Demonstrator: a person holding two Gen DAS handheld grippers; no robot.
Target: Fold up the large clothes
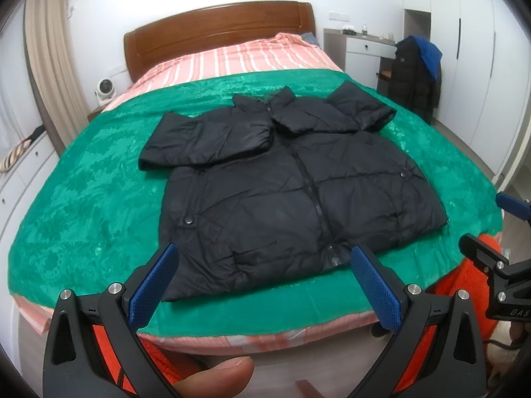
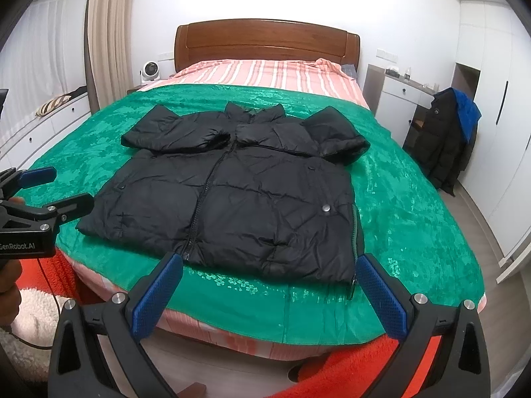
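Right, both grippers spread wide, nothing between the pads, both off the foot of the bed. Left gripper (image 1: 264, 285) sits at 6 o'clock in its own view, two blue pads aimed at the jacket hem; a thumb (image 1: 212, 378) shows beneath it at 6. Right gripper (image 2: 268, 290) likewise at 6 in its view, its right fingertip just beside the hem corner at 5, whether it touches I cannot tell. Each gripper shows in the other's view: the right at 3 o'clock in the left view, the left at 9 in the right view, level with each other.

Count: one black puffer jacket (image 2: 232, 192), zipped, front up, flat on the green blanket (image 2: 415, 219) at frame centre. Two sleeves, both folded inward across the chest, cuffs near the collar at 12. Snaps visible on the front: two in each view.

Beyond, at 12: striped pink bedding (image 2: 265, 69), then one wooden headboard (image 2: 265, 41). One small white fan (image 2: 151, 70) at 10–11. One dark coat with a blue garment on top (image 2: 448, 132) hangs at 2–3 beside the white wardrobe (image 2: 507, 116). Beige curtain (image 2: 106, 33) at 10.
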